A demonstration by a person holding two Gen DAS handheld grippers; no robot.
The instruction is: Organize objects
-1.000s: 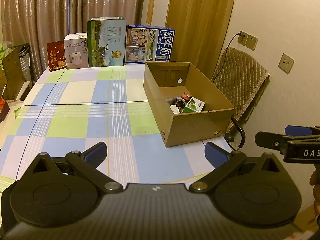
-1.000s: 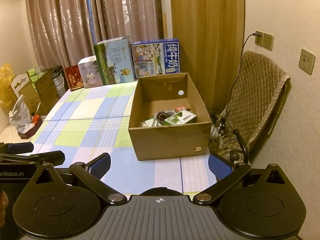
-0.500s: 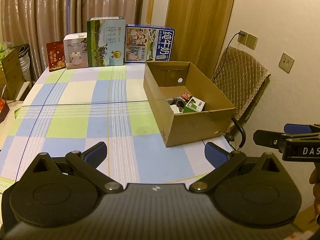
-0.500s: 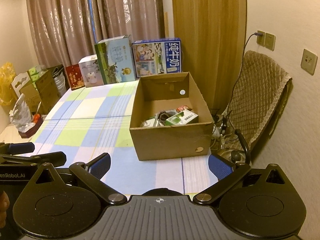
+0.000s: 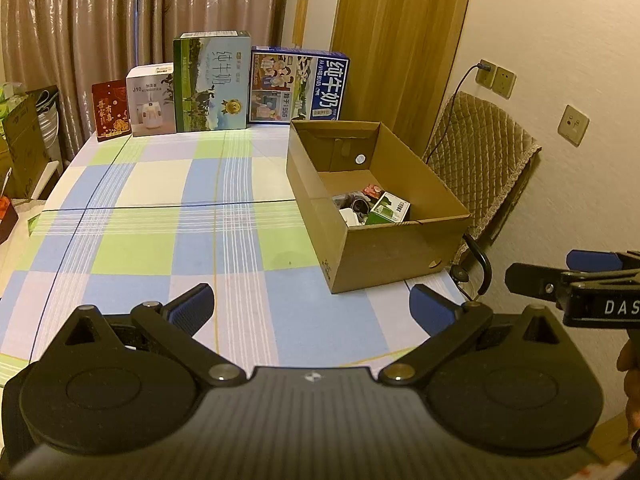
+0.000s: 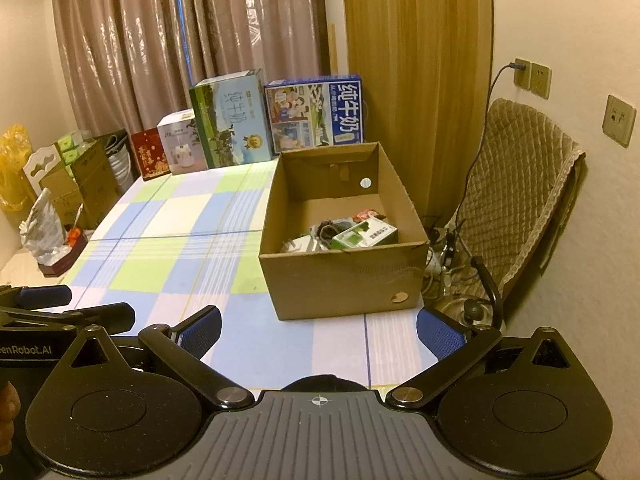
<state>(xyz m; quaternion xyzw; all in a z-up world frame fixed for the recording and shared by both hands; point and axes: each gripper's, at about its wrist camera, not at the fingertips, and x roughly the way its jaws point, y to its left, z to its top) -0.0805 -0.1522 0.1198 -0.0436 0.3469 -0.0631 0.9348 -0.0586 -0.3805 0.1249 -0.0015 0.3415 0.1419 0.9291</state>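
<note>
Hovering wide open and empty at bottom centre, left gripper (image 5: 310, 306) and right gripper (image 6: 318, 330) above checked tablecloth (image 5: 160, 216). Sitting mid-frame right, open cardboard box (image 6: 340, 280) with green carton (image 6: 366, 234) and small items inside. Standing upper centre, milk cartons (image 5: 256, 84) before curtain.

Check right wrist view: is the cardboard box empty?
No, the cardboard box holds several small items, including a green-and-white carton.

Both wrist cameras are looking forward from the near edge of the checked-cloth table (image 5: 168, 240), the right one sitting nearer the open brown cardboard box (image 6: 344, 280); both are sharing it.
</note>
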